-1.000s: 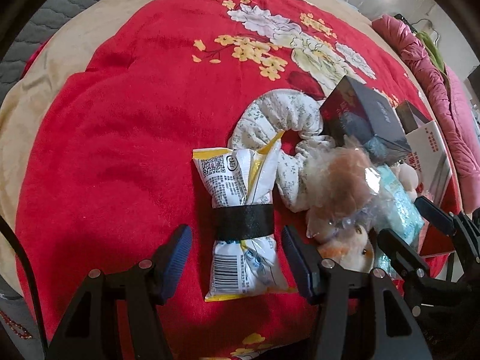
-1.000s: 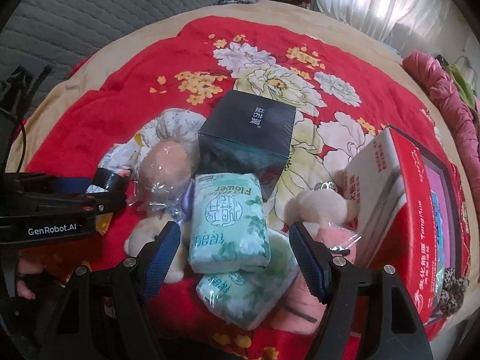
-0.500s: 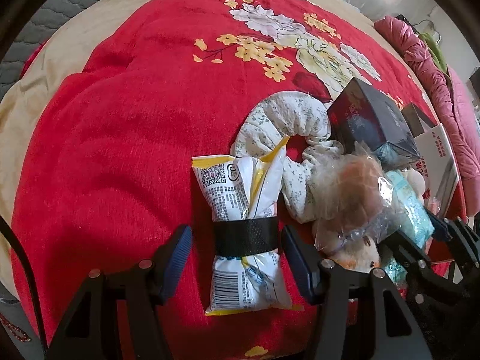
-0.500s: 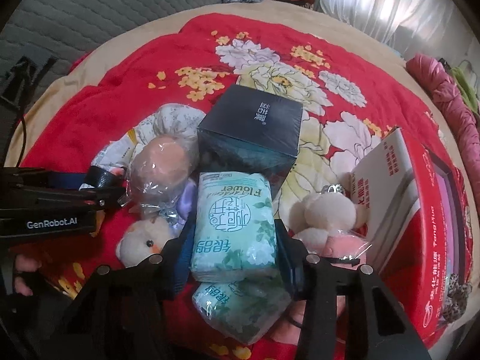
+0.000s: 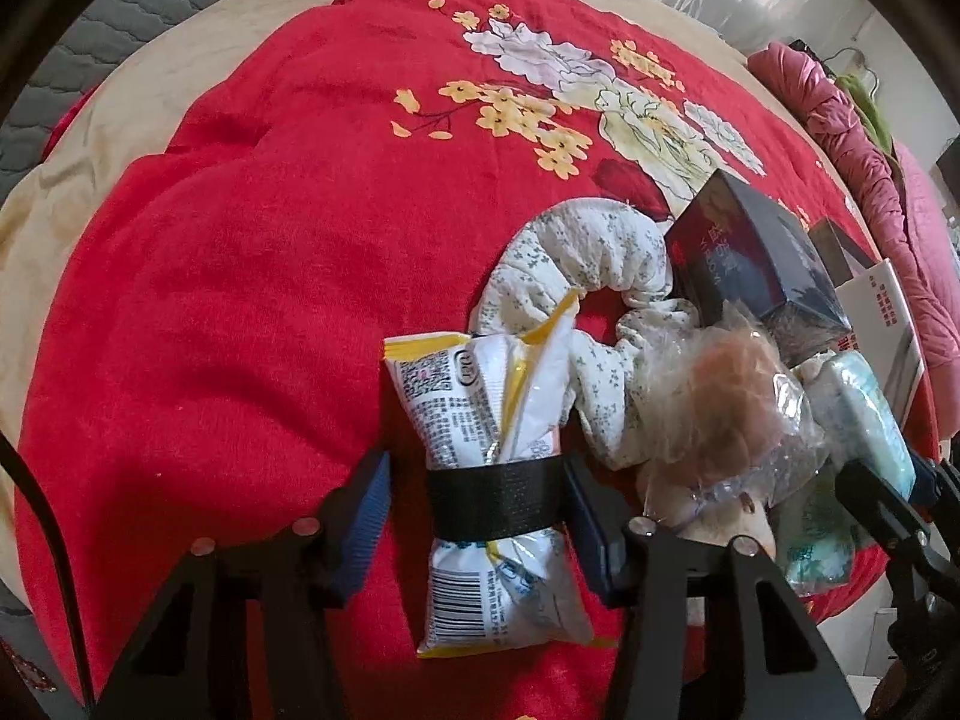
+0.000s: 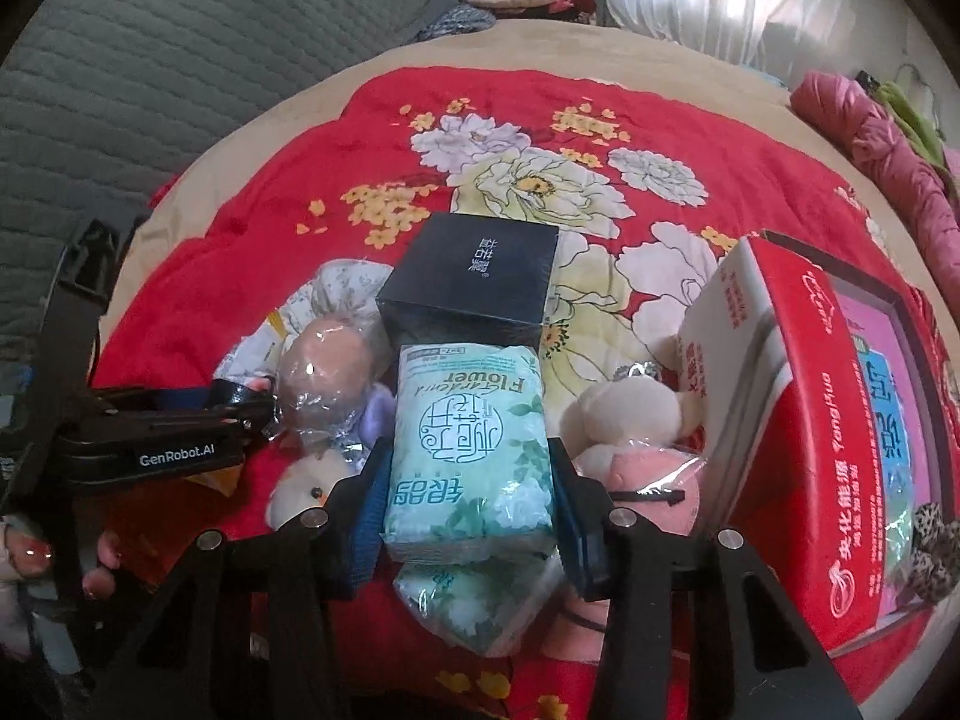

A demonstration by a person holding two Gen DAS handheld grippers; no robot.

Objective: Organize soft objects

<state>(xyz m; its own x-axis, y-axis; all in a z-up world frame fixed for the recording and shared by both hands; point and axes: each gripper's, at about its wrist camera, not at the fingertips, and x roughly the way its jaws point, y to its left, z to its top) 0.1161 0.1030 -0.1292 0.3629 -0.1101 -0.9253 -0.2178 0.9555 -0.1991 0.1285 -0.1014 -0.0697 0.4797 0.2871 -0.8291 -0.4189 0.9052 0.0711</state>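
Now the right gripper [image 6: 465, 513] has just closed its jaws onto the green tissue pack [image 6: 468, 450], both blue pads pressed against its sides. A second tissue pack [image 6: 474, 606] lies under it, nearer the camera. Beyond the held pack sits the dark box [image 6: 474, 288]; to its left a bagged plush toy [image 6: 327, 375], to its right a pale plush [image 6: 630, 414] against the red carton [image 6: 834, 462].

The left gripper [image 5: 474, 501] has just been closing around the banded snack bag [image 5: 492, 456]; its right pad touches the black band [image 5: 492, 501], while its left pad stands apart. Past the bag curls the floral neck pillow [image 5: 576, 252]. Everything lies on the red flowered blanket [image 5: 240, 228].
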